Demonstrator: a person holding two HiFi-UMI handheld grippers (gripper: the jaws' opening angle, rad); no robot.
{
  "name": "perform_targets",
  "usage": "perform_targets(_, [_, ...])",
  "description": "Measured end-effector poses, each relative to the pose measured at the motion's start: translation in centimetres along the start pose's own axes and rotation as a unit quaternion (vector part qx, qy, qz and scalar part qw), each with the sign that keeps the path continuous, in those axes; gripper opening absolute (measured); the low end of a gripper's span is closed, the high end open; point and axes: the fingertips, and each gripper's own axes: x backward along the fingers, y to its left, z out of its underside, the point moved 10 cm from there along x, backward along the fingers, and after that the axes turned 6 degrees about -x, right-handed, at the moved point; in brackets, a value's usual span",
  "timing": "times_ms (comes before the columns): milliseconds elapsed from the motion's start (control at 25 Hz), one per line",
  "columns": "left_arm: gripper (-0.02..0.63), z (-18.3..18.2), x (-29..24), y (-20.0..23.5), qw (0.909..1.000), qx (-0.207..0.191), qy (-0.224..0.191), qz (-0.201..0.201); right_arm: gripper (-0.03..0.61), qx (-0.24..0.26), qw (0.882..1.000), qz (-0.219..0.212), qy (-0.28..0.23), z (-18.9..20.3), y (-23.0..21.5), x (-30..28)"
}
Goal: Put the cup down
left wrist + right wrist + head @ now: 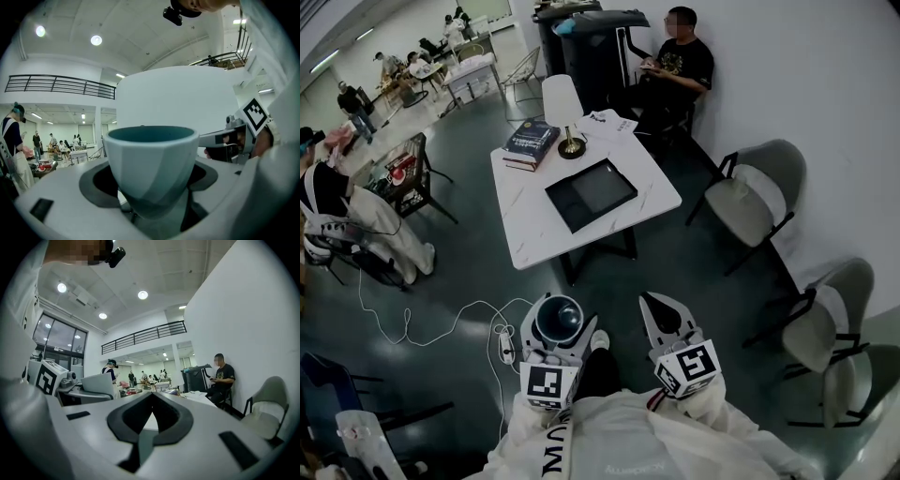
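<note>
A pale faceted cup (pixel 152 164) with a teal inside stands upright between the jaws of my left gripper (pixel 152 187), which is shut on its lower part. In the head view the cup (pixel 559 319) is held low and close to my body, over the dark floor and short of the white marble table (pixel 534 225). My right gripper (pixel 654 307) is beside it on the right, jaws shut to a point with nothing in them. The right gripper view shows its jaws (pixel 152 397) meeting at the tips.
On the table lie a black tray (pixel 591 194), stacked books (pixel 531 142), a small lamp (pixel 564 112) and papers (pixel 609 122). Grey chairs (pixel 755 197) (pixel 830 319) stand on the right. A person (pixel 675 66) sits beyond the table. A white cable (pixel 441 328) trails on the floor at the left.
</note>
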Motion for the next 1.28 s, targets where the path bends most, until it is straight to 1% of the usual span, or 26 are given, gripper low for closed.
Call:
perform_targets(240, [0.397,0.2,-3.8,3.8,1.0,0.002,0.002,0.0,0.006,-0.004,1.0,0.005,0.002,-0.3,-1.4,-5.1])
perform_targets(520, [0.397,0.5,-7.7,7.2,1.0,0.002,0.006,0.004,0.006,-0.01,1.0,0.009,0.005,-0.6,-2.8,-9.6])
perform_targets(880, [0.396,0.5,-11.7,10.9,0.9999,0.002,0.004,0.012,0.006,-0.013,1.0,0.017,0.006,-1.0,-4.2,-14.3])
perform_targets(1280, [0.397,1.6,-15.8,14.5,0.9997,0.007,0.006,0.022,0.006,-0.011,1.0,0.025,0.012,-1.1,-5.6,-19.3])
